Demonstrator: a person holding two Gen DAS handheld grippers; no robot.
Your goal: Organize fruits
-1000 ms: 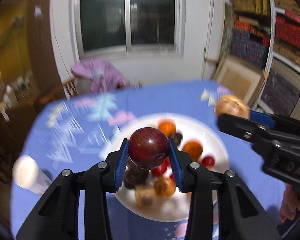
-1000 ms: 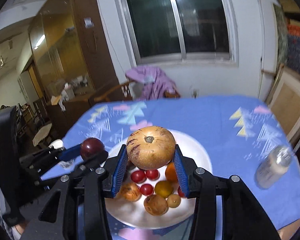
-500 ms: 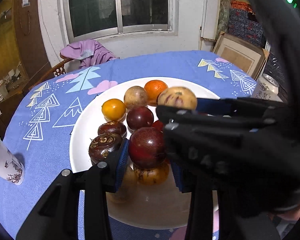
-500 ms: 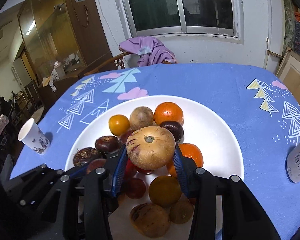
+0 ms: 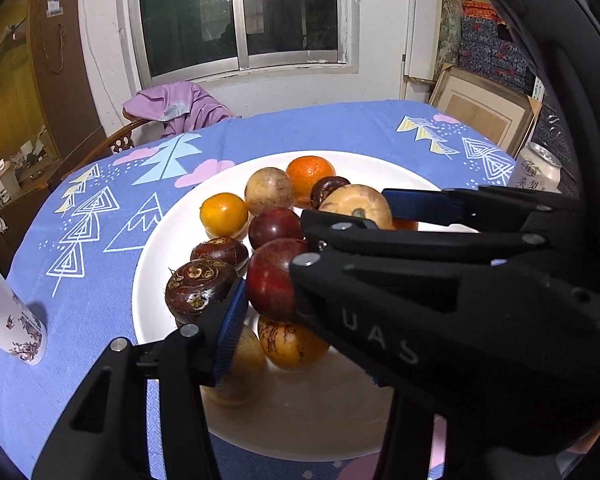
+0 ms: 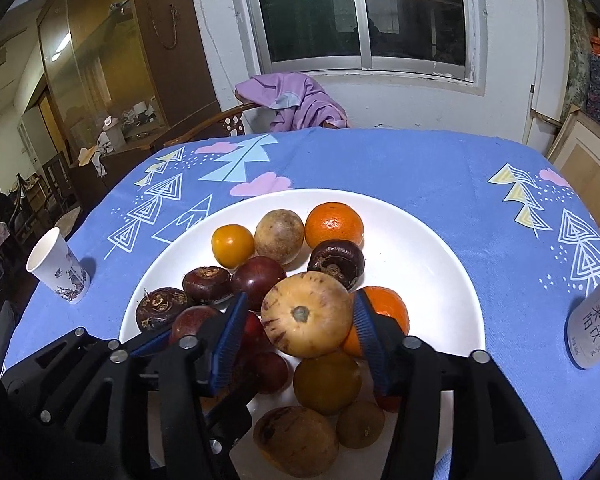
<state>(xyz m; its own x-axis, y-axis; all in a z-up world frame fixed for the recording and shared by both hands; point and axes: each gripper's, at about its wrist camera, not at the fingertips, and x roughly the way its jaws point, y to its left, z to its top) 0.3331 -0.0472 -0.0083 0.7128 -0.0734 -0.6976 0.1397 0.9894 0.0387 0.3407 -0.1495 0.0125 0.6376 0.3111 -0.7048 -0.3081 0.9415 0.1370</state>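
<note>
While both sets of jaws are spreading, the right gripper (image 6: 300,338) is letting go of a tan speckled fruit (image 6: 306,312) that is sitting on top of the pile on the white plate (image 6: 428,264). A gap is showing between the fruit and the left blue pad, and the right pad is lying just beside its skin, so the pinch is no longer pressing. Crossing beneath and to the left of it, the left gripper (image 5: 274,280) is opening around a dark red fruit (image 5: 274,278); the near-left pad is standing close beside it, while the other pad is hiding behind the right gripper's black body, so I cannot tell whether that side is touching.

Moving outward, both fruits are resting on others: an orange (image 6: 384,312), a brownish-green fruit (image 6: 326,382) and small red ones are lying under and around the tan fruit, with dark, ringed water-chestnut-like pieces (image 6: 160,306) to the left. Farther back a yellow-orange fruit (image 6: 233,245), a pale brown one (image 6: 279,236) and a bright mandarin (image 6: 334,226) are sitting at the far side of the plate. A paper cup (image 6: 58,266) is standing on the blue tablecloth (image 6: 420,164) at the left, a can (image 6: 598,326) at the right.

To do this release well, I judge the jaws should be opening fully before either hand is lifting, and the lift should be going straight up and back, since each perched fruit could roll off the heap if a pad drags it. The crossed grippers should be withdrawing one at a time.
</note>
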